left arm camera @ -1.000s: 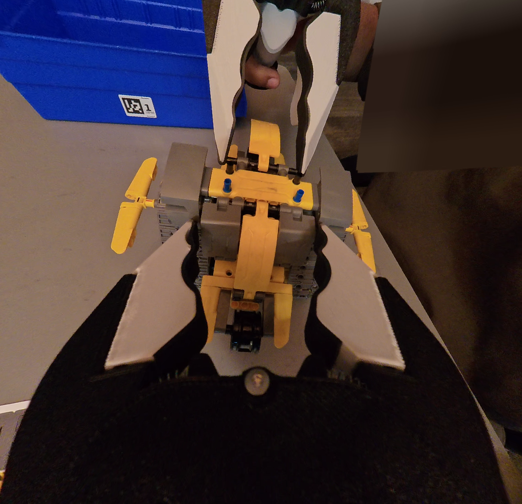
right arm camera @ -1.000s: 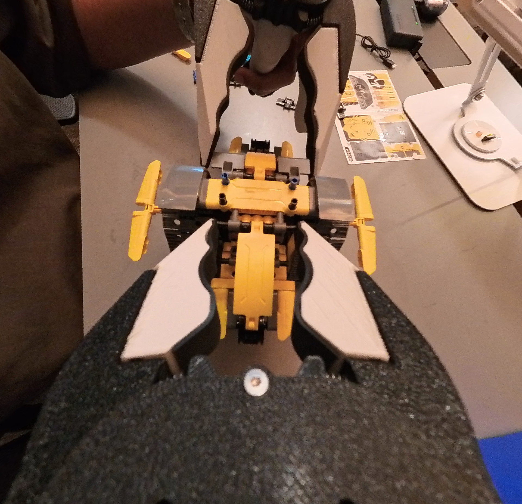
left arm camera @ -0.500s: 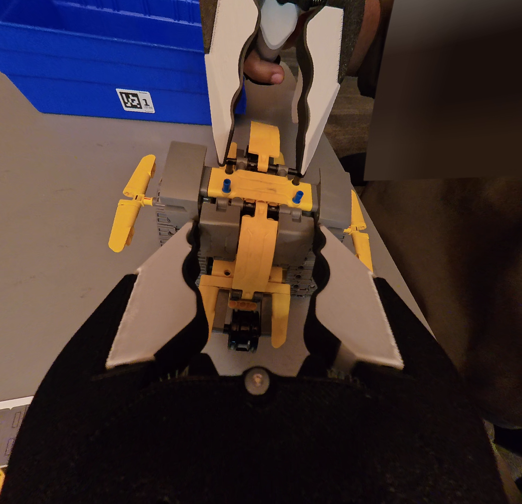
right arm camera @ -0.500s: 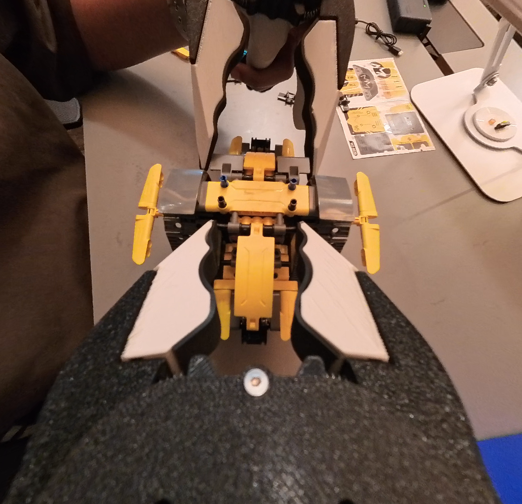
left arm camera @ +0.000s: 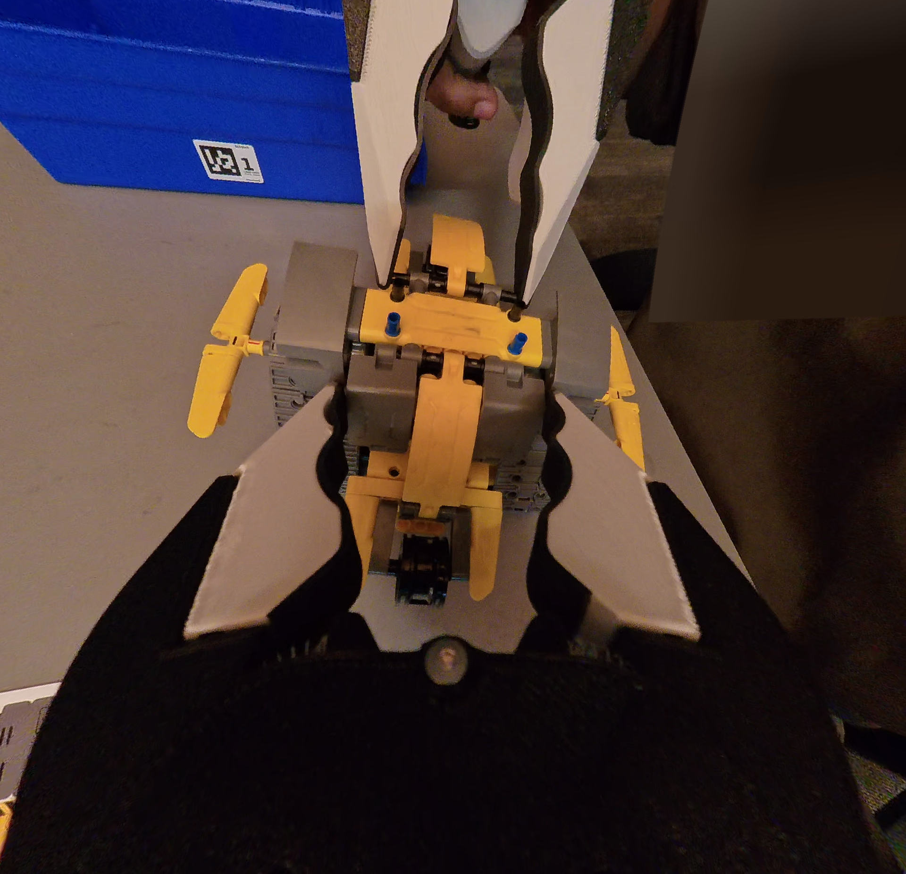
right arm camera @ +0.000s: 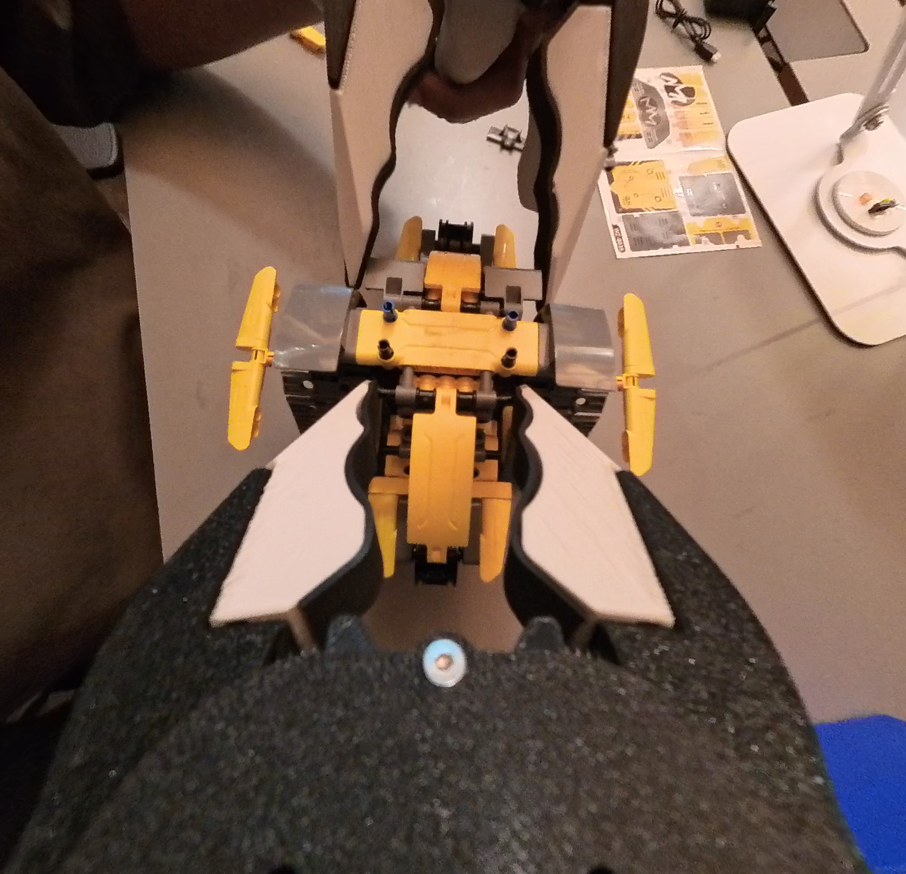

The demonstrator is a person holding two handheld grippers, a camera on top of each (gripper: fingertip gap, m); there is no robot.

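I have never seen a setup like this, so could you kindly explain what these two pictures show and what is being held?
No robot arm is here: a person holds a hand gripper in each hand, each carrying a camera that looks along its two pale fingers. One picture comes from the left gripper, the other from the right gripper. They face each other, so each also appears at the top of the other's picture.

Between them sits a yellow and grey brick-built model on a grey table. Both grippers are shut on it from opposite ends.

Around it lie a blue bin with a printed marker, a sticker sheet, a small dark loose part, a black cable and a white stand base.
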